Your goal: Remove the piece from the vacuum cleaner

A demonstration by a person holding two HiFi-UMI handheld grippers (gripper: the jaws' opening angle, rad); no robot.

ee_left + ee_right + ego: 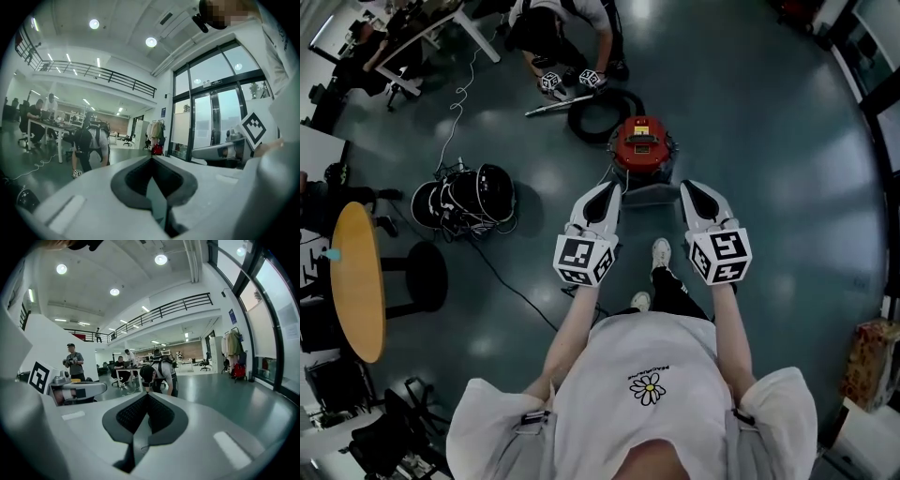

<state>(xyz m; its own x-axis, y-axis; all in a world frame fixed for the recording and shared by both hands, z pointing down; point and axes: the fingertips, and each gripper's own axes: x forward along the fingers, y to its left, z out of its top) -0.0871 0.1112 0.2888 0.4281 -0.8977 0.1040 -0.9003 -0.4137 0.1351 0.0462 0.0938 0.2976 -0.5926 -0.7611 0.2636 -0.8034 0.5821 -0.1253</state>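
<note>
Reaching in with jaws pressed together could snag the black hose (602, 117) or merely shove the red vacuum cleaner (640, 147) on the floor ahead, instead of gripping its piece. Hovering just short of it, touching nothing: left gripper (610, 190) clenched on nothing, right gripper (690, 187) likewise clamped tight and empty.

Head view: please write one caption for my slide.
Person faces red vacuum cleaner on floor; left tongs and right tongs shut, empty.
</note>
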